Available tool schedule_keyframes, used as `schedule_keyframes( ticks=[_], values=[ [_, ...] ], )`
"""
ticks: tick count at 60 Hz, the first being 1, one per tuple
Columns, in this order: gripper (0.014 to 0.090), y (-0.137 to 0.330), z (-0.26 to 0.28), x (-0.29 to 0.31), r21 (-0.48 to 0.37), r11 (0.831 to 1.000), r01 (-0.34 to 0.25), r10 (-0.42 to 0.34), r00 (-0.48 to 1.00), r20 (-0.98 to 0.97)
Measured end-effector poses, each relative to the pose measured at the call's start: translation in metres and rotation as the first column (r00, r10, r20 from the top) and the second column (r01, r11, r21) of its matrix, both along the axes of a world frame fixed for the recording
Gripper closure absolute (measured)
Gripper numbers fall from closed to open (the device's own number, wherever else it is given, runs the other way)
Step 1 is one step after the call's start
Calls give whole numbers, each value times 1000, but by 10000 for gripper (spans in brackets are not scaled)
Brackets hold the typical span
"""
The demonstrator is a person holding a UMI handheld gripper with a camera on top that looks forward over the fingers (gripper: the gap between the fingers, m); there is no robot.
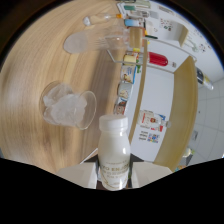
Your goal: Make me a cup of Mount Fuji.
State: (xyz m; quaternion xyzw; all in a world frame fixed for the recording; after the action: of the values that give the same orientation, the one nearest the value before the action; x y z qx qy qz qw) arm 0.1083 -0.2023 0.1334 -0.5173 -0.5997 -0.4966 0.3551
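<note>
A white milk bottle with a white cap and a pale label stands between my fingers. My gripper is shut on it, with a pale finger pressing on each side of its lower body. Just ahead of the bottle, on the wooden table, is a clear plastic cup filled with ice cubes. The whole scene appears tilted in the gripper view. The bottle's base is hidden behind my fingers.
Beyond the ice cup, clear plastic cups sit further along the table. A row of small bottles and cartons lines the table's far edge. Past it are a red object, printed boxes and white cabinets.
</note>
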Motion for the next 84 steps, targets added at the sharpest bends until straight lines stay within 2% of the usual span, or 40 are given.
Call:
schedule_keyframes(
  ticks=[7,13,19,25,35,42,47,62,63,75,84],
  values=[
    [567,-4,10,-3,5,999,34,-31,967,-251],
    [567,-8,24,-6,12,998,58,-44,863,-503],
    [565,-10,36,-5,1,994,106,-72,682,-728],
    [564,-11,37,0,-54,986,158,-116,418,-901],
    [564,-8,13,14,-195,956,218,-197,-12,-980],
    [565,-1,-13,20,-273,934,230,-231,-195,-953],
    [568,2,-31,20,-304,926,225,-249,-242,-938],
    [563,3,-71,28,-372,898,233,-313,-254,-915],
    [563,3,-70,28,-363,903,232,-304,-256,-918],
    [550,-3,-72,29,-352,907,234,-305,-212,-928],
    [544,-16,-74,31,-361,900,246,-311,-218,-925]
  ],
)
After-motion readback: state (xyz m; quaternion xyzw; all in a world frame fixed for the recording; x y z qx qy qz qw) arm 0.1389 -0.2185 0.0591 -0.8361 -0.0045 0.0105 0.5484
